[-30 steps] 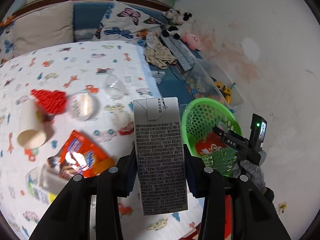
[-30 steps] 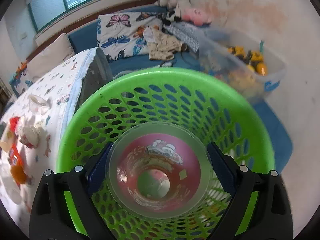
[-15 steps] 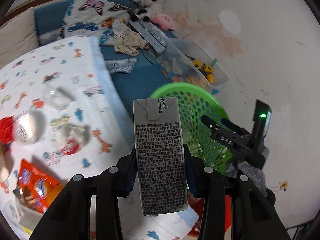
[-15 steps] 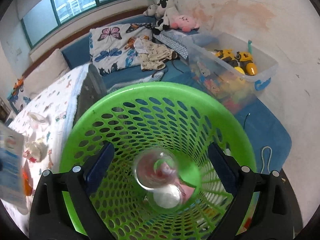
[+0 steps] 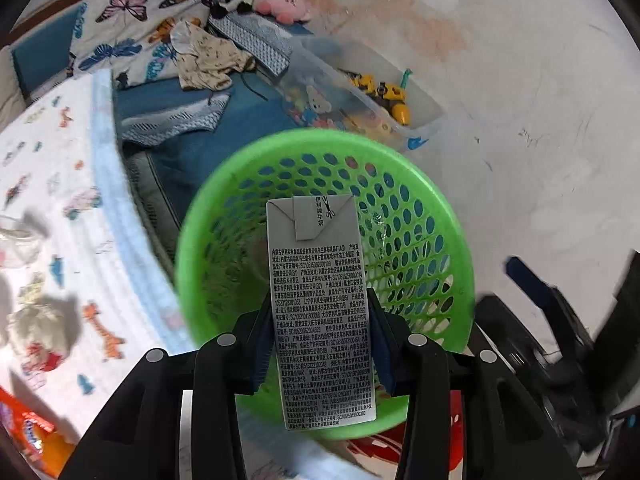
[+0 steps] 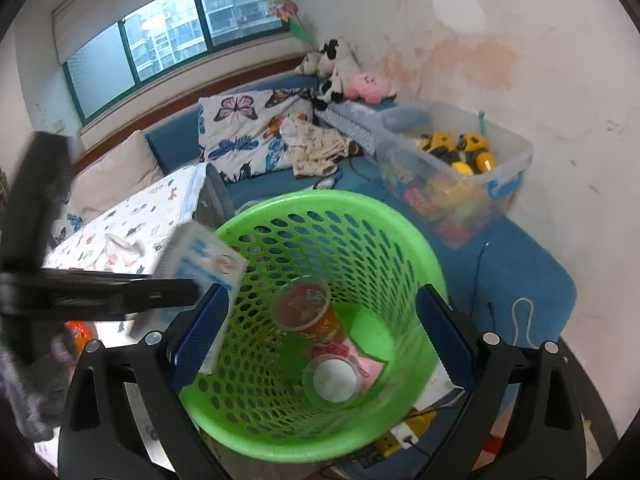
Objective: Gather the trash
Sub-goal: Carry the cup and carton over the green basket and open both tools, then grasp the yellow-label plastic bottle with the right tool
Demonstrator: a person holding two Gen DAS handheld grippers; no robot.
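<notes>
Milk carton (image 5: 322, 312) sits pinched between the left gripper's (image 5: 320, 344) fingers, right over the green basket (image 5: 452, 240). The right gripper (image 6: 320, 328) is spread wide and holds nothing. Two plastic cups (image 6: 304, 308) lie at the basket's bottom.

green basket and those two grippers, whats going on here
A person with a handheld gripper in each hand is collecting trash. The left gripper is shut on a milk carton and holds it over the green basket, not yet released. The right gripper is open and empty above the same basket, where a clear plastic cup and a smaller cup already lie at the bottom. More wrappers sit on the patterned tablecloth beside it.
</notes>
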